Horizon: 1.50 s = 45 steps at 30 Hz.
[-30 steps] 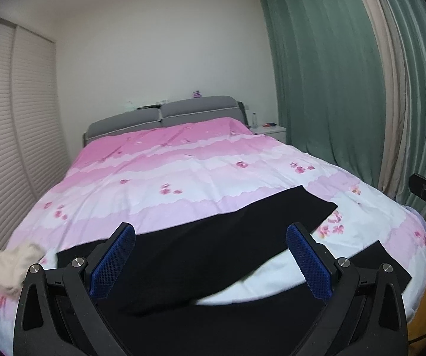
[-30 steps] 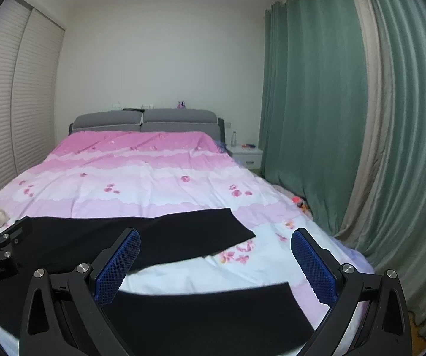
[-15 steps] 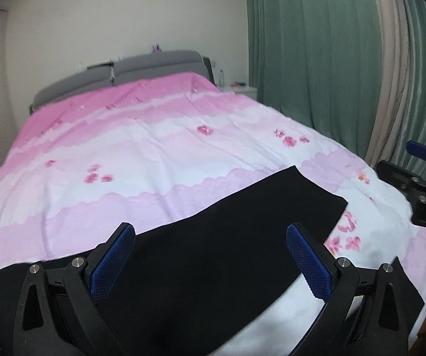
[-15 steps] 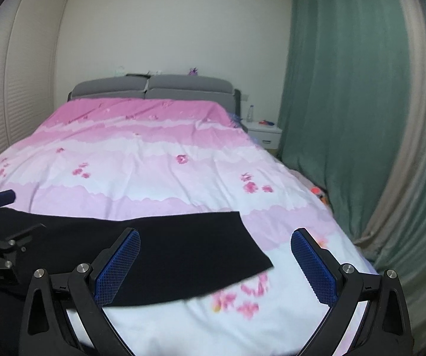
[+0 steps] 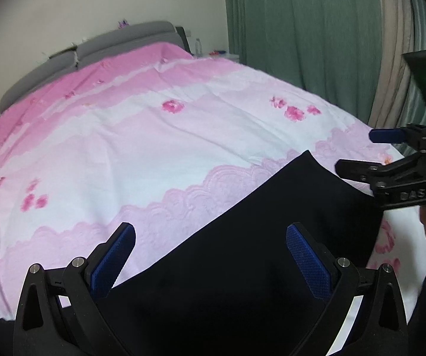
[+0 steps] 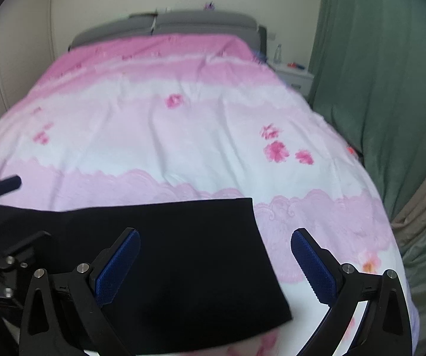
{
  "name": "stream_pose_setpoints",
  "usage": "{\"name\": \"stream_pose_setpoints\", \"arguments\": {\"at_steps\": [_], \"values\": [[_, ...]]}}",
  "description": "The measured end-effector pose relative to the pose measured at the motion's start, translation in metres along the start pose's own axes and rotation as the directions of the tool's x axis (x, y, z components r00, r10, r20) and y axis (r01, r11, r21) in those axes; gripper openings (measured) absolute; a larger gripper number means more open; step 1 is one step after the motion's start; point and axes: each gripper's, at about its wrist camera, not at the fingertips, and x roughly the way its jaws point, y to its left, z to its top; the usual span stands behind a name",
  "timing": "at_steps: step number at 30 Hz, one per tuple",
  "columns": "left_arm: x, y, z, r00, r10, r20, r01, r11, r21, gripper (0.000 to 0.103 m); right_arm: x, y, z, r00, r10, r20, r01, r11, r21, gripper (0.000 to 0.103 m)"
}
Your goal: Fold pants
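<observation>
The pants (image 6: 183, 255) lie flat on the bed (image 5: 153, 154), one black leg stretched across the near end of the pink cover, its hem toward the curtain (image 6: 385, 74). Both grippers hover just above that leg, released and empty: the left gripper (image 5: 210, 255) over mid-leg, the right gripper (image 6: 215, 261) over the hem end. This looks like the reach before a first fold. Next, each should come down and pinch a leg edge.

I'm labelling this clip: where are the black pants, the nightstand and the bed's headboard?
black pants (image 6: 201, 255): right wrist view, middle of the flat trouser leg.
nightstand (image 6: 294, 77): right wrist view, its white top beside the curtain.
headboard (image 6: 201, 23): right wrist view, the grey padded panel above the duvet.
</observation>
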Motion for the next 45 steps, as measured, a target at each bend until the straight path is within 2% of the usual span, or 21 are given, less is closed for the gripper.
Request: {"name": "stream_pose_setpoints", "arguments": {"at_steps": [2,4,8,11,12,16,18,19,20,21,22,23,24,27,31,39,45], "values": [[0.020,0.001,0.002,0.999,-0.020,-0.040,0.019,1.000,-0.013,0.097,0.028,-0.012,0.003,0.999,0.001,-0.044,-0.001,1.000,0.000,0.102],[0.036,0.005,0.000,0.997,-0.038,-0.071,0.036,0.999,-0.022,0.096,0.051,-0.023,0.005,0.997,0.005,-0.077,-0.004,1.000,0.004,0.102],[0.061,0.010,-0.009,0.994,-0.034,-0.105,0.033,0.999,-0.012,0.096,0.081,-0.038,0.007,0.993,0.032,-0.109,-0.031,0.999,0.015,0.102],[0.078,0.016,-0.017,0.989,-0.039,-0.145,0.036,0.999,-0.028,0.090,0.100,-0.043,0.007,0.991,0.033,-0.128,-0.034,0.999,-0.003,0.102],[0.082,0.018,-0.020,0.986,-0.046,-0.161,0.041,0.999,-0.031,0.086,0.105,-0.044,0.007,0.991,0.027,-0.133,-0.029,0.999,-0.015,0.102],[0.091,0.025,-0.025,0.979,-0.088,-0.185,0.081,0.996,-0.048,0.083,0.127,-0.046,0.004,0.981,0.049,-0.190,-0.055,0.998,-0.029,0.101],[0.093,0.024,-0.024,0.975,-0.099,-0.196,0.094,0.995,-0.037,0.076,0.140,-0.047,0.000,0.971,0.075,-0.229,-0.083,0.996,-0.027,0.088],[0.094,0.024,-0.024,0.973,-0.108,-0.204,0.104,0.994,-0.031,0.072,0.145,-0.049,0.000,0.965,0.107,-0.241,-0.112,0.994,-0.007,0.072],[0.094,0.024,-0.024,0.971,-0.119,-0.208,0.115,0.993,-0.030,0.064,0.147,-0.050,-0.001,0.958,0.142,-0.248,-0.143,0.990,0.016,0.055],[0.094,0.024,-0.024,0.969,-0.123,-0.213,0.120,0.992,-0.028,0.052,0.151,-0.054,-0.002,0.945,0.205,-0.253,-0.193,0.979,0.070,0.050],[0.093,0.024,-0.024,0.966,-0.132,-0.220,0.129,0.991,-0.029,0.045,0.152,-0.053,-0.002,0.945,0.208,-0.252,-0.192,0.978,0.084,0.041],[0.091,0.026,-0.023,0.965,-0.144,-0.221,0.139,0.990,-0.036,0.034,0.152,-0.052,-0.003,0.944,0.213,-0.251,-0.198,0.977,0.085,0.024],[0.089,0.028,-0.023,0.964,-0.147,-0.221,0.142,0.989,-0.041,0.025,0.149,-0.050,-0.003,0.939,0.244,-0.242,-0.230,0.969,0.084,0.021],[0.081,0.037,-0.023,0.957,-0.192,-0.218,0.179,0.981,-0.077,0.012,0.136,-0.045,-0.003,0.949,0.236,-0.210,-0.228,0.972,0.064,0.013],[0.060,0.035,-0.024,0.964,-0.198,-0.179,0.190,0.980,-0.063,0.010,0.097,-0.045,-0.009,0.960,0.256,-0.110,-0.254,0.967,0.030,0.011],[-0.014,0.014,-0.035,0.972,-0.217,-0.091,0.214,0.976,-0.041,0.010,0.011,-0.052,-0.035,0.961,0.274,0.024,-0.273,0.961,-0.046,0.011],[-0.083,-0.013,-0.071,0.975,-0.215,-0.058,0.214,0.977,-0.009,0.010,-0.074,-0.042,-0.069,0.957,0.275,0.096,-0.259,0.954,-0.148,0.010]]}}
